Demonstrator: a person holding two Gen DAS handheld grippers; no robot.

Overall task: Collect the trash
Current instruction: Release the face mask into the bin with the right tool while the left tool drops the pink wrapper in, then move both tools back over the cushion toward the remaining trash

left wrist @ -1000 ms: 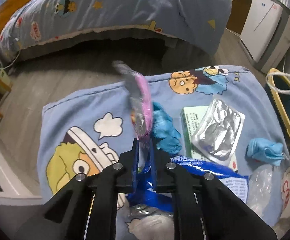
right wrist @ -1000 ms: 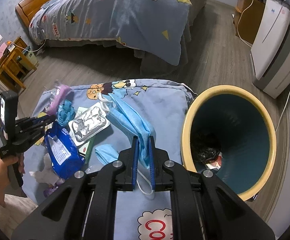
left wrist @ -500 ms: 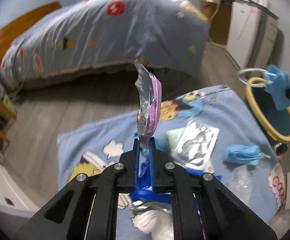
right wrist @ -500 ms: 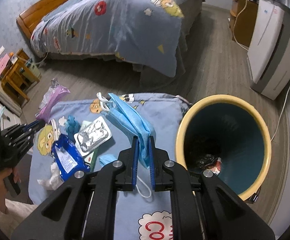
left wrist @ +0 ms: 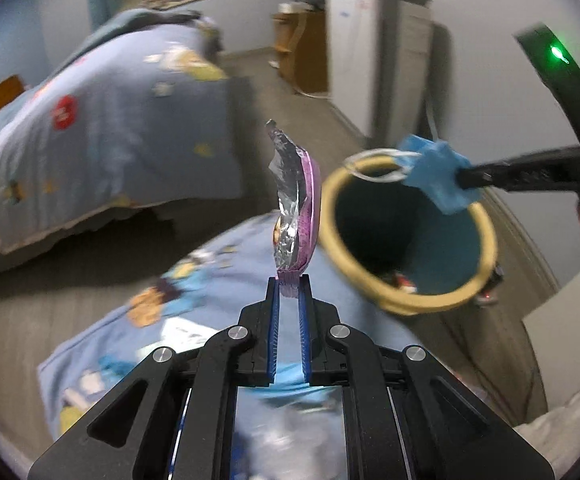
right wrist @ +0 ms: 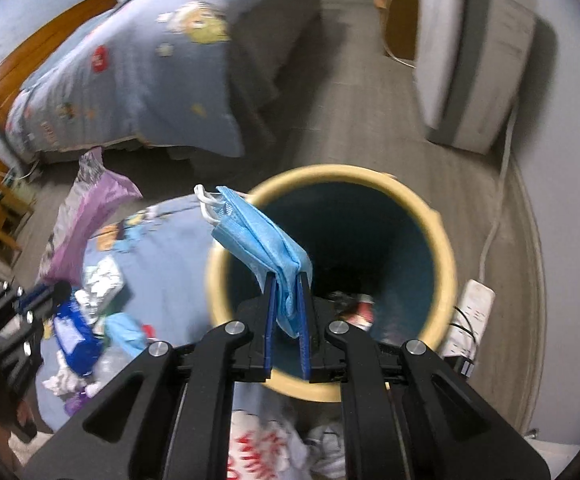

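A purple foil wrapper [left wrist: 295, 216] stands upright, pinched in the left tongs [left wrist: 288, 286] beside the yellow-rimmed bin [left wrist: 489, 240]. The right tongs [right wrist: 288, 280] clamp a blue face mask [right wrist: 258, 236] over the bin's mouth. More litter lies on the cartoon-print blanket [right wrist: 170, 240].

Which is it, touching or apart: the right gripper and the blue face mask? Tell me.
Touching. The right wrist view shows the right gripper shut on the face mask, its folded cloth pinched between both blue pads.
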